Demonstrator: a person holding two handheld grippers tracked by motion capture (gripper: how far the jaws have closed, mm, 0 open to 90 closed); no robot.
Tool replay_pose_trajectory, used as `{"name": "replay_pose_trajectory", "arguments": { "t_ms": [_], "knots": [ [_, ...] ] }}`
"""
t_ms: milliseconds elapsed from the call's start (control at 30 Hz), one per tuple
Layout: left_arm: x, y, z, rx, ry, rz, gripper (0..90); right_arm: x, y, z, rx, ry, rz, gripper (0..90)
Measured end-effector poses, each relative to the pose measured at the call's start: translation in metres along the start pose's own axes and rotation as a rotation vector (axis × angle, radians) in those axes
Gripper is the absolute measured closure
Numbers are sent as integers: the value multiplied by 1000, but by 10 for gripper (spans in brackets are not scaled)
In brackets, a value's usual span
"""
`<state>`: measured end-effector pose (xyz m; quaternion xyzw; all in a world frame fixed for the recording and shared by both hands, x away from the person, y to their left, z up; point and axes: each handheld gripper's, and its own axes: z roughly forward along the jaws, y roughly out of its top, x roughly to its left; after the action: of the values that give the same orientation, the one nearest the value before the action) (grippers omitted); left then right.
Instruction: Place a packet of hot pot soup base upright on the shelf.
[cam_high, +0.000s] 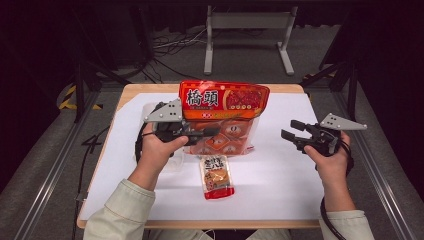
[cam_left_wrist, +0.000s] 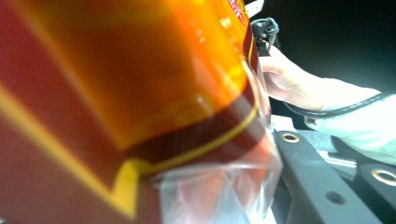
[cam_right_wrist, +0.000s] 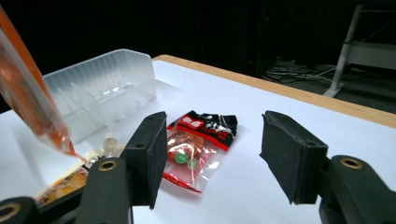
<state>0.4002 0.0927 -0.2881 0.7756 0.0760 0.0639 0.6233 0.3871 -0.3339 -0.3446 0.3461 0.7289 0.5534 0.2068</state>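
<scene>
My left gripper (cam_high: 210, 132) is shut on a large red and orange snack bag (cam_high: 222, 100) and holds it upright above the table. Small packets show through the bag's clear lower part. Seen from the left gripper view, the bag (cam_left_wrist: 140, 93) presses close to the camera, beside one black finger (cam_left_wrist: 317, 186). My right gripper (cam_high: 287, 128) hovers open to the right of the bag, pointing left. Its jaws (cam_right_wrist: 214, 140) hold nothing. Ahead of them a small red and black packet (cam_right_wrist: 198, 144) lies on the white sheet. An orange packet (cam_high: 216, 176) lies nearer the front edge.
A clear plastic tray (cam_right_wrist: 100, 88) stands on the left part of the table, behind the left hand. The white sheet (cam_high: 280, 190) covers a wooden table top. A grey metal stand (cam_high: 247, 22) and cables are on the floor beyond the table.
</scene>
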Motion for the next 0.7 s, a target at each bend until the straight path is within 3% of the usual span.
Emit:
{"name": "replay_pose_trajectory", "arguments": {
  "t_ms": [200,433,567,700],
  "knots": [
    [8,7,-1,-23,3,-12,711,-3,-4,2,14,-19,2,417],
    [20,14,-3,-29,51,-25,711,-6,-6,3,22,-24,8,417],
    [31,13,-5,-61,88,-57,711,-8,-7,2,25,-36,19,417],
    [40,13,-6,-57,115,-56,711,-11,-8,1,25,-44,25,417]
  ]
}}
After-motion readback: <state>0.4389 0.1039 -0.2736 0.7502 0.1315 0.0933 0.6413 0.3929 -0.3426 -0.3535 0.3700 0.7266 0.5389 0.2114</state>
